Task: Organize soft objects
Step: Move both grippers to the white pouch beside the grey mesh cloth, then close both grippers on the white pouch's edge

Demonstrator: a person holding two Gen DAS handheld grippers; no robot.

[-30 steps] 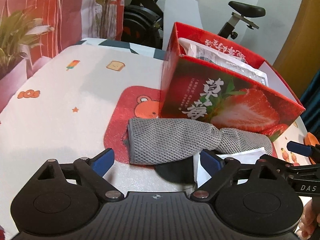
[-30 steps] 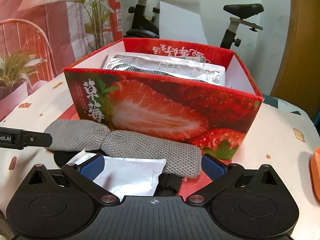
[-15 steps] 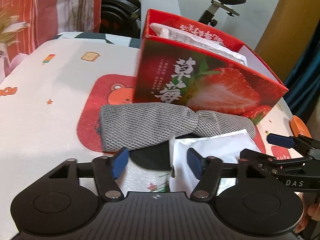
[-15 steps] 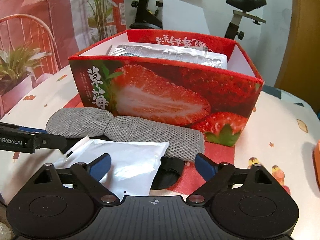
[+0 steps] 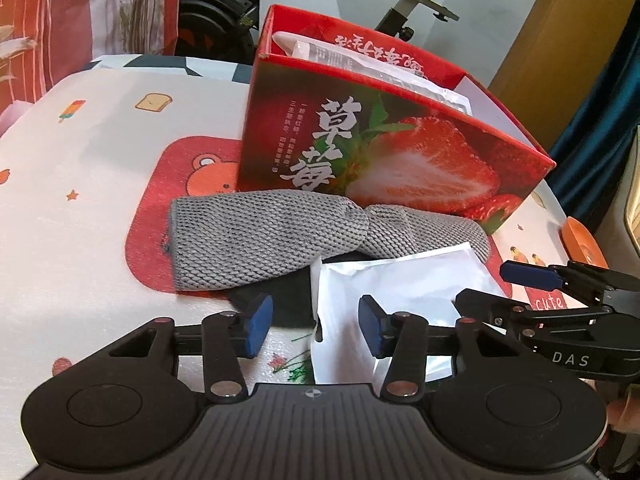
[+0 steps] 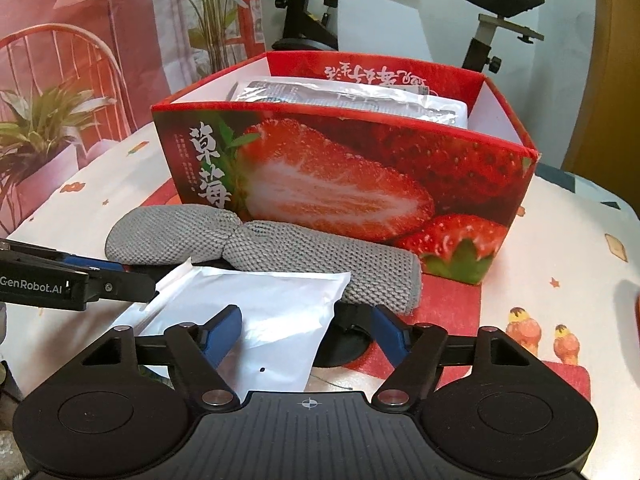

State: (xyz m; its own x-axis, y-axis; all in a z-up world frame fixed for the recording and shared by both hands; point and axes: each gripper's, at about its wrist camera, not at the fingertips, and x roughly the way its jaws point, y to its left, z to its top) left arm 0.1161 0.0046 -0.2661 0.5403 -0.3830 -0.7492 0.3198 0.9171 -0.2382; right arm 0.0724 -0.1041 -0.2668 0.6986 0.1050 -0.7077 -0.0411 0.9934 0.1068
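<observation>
A grey knitted cloth (image 5: 280, 240) lies twisted on the table in front of a red strawberry box (image 5: 400, 160); it also shows in the right wrist view (image 6: 280, 256). A white soft pouch (image 5: 400, 292) lies in front of the cloth, over a black item (image 5: 288, 300). My left gripper (image 5: 316, 326) is open, its jaws astride the pouch's left edge. My right gripper (image 6: 306, 330) is open, its jaws astride the pouch's right part (image 6: 256, 320). The box (image 6: 360, 184) holds silvery packets (image 6: 352, 96).
The table has a white printed cloth (image 5: 80, 152) and a red bear mat (image 5: 180, 176). An orange object (image 5: 580, 240) lies at the right edge. An exercise bike (image 6: 500, 20) and plants (image 6: 40, 128) stand behind the table.
Both grippers pulled back toward me, bringing more of the white pouch into view. The left gripper's jaws narrowed and shifted right to the pouch's left edge. The right jaws narrowed slightly.
</observation>
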